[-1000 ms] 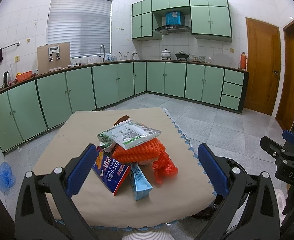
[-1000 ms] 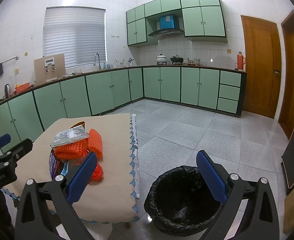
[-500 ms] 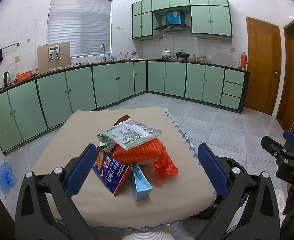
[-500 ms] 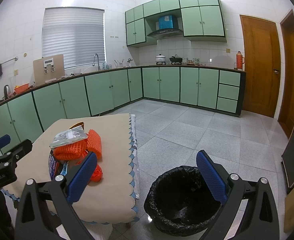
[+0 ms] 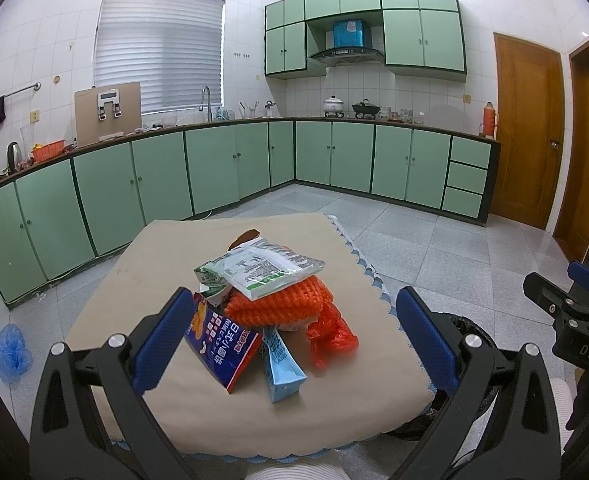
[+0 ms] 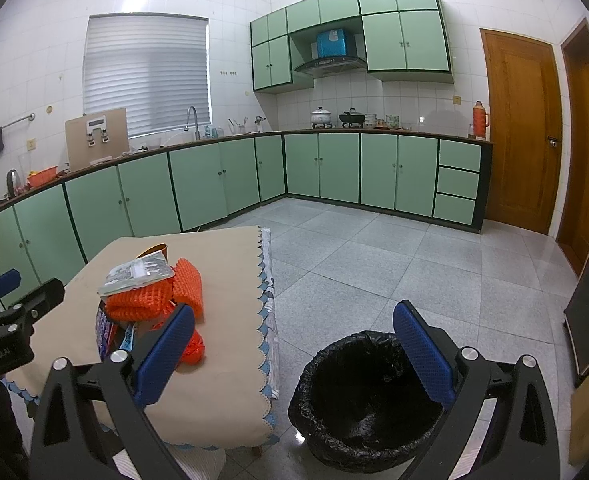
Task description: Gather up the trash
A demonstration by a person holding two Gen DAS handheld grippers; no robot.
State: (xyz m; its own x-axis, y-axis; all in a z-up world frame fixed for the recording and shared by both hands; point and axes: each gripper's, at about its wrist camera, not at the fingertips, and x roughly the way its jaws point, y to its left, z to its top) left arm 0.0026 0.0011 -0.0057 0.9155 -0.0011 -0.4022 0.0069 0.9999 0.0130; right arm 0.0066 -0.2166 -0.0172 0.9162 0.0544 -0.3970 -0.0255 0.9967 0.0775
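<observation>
Trash heap sits mid-desk (image 5: 142, 264), nearer the right edge: white packet (image 5: 272, 270) on top of an orange foam net (image 5: 282, 306), with a blue snack bag (image 5: 222, 344), a pale blue carton (image 5: 282, 364) and a red plastic bag (image 5: 332, 338) spilling toward the near edge. All of it looks light, limp and crinkly, the film likely slick, so pinch a free corner or bunched fold, top packet first. Left tool (image 5: 294, 336) and right tool (image 6: 290, 354) both spread wide, holding nothing; lined bin (image 6: 368, 396) stands on the floor just off the desk's right edge.
</observation>
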